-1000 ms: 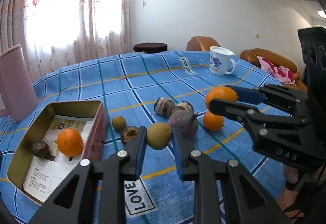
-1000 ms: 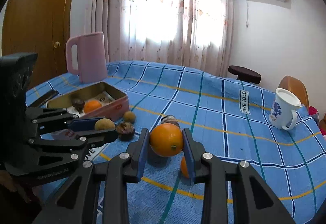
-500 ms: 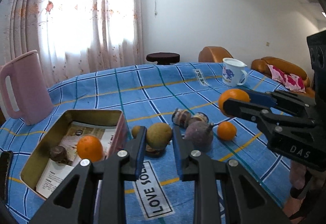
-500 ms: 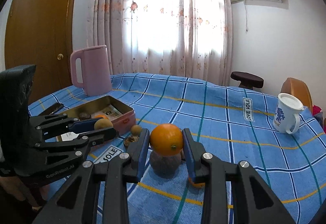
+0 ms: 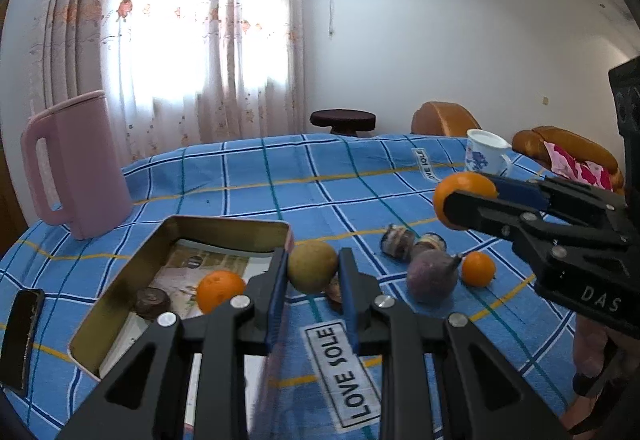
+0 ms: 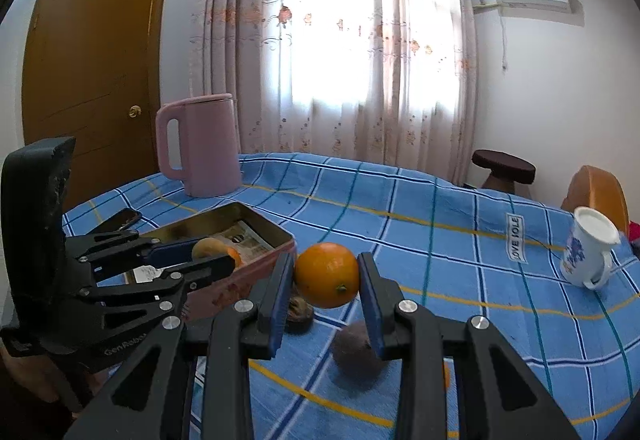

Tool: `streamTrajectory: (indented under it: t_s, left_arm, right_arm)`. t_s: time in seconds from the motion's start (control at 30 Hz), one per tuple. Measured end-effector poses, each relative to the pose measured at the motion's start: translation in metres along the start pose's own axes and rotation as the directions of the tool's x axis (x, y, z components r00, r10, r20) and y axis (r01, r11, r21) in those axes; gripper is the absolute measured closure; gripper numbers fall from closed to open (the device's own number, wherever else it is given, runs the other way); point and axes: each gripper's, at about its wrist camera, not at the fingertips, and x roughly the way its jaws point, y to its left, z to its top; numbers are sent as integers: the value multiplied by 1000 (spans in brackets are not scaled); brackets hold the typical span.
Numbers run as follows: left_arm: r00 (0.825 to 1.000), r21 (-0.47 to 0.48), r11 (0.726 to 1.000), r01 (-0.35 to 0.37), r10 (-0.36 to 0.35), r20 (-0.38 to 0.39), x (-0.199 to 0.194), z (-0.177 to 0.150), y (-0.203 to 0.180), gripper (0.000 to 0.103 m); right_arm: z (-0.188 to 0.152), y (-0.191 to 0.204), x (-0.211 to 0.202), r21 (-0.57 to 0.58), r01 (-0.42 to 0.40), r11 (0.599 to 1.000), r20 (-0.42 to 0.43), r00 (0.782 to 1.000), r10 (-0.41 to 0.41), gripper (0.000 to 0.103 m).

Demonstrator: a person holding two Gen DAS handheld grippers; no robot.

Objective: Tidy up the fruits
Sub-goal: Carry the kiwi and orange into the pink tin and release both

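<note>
My left gripper [image 5: 313,267] is shut on a yellow-brown round fruit [image 5: 312,266] and holds it in the air by the right end of the open tin box [image 5: 120,282]. The box holds an orange [image 5: 219,290] and a dark round fruit [image 5: 152,302]. My right gripper [image 6: 327,275] is shut on a large orange [image 6: 327,275], held above the table beside the box [image 6: 260,254]. On the cloth lie a purple fruit [image 5: 431,275], a small orange [image 5: 478,268] and two dark fruits [image 5: 396,240].
A pink jug [image 5: 76,168] stands at the back left. A white mug [image 5: 484,156] stands at the back right. A dark phone [image 5: 24,336] lies left of the box. Sofa and stool are behind the blue checked table [image 5: 320,176].
Both grippers have risen and shifted left toward the tin box, each still holding its fruit. The loose fruits on the cloth have not moved.
</note>
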Motion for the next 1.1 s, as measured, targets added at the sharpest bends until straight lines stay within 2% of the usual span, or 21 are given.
streamTrajectory:
  t_s: [0.5,1.1]
  left_arm:
    - [996,-102,991,-92,90,-21,1,-1,65,77]
    - [982,-189,967,-173,154,-110,14,-18,127,77]
  right_arm:
    - [20,46,35,-51,-114,992,-21,993,113,69]
    - [6,112,93,-118,-242,963,-163,961,222,68]
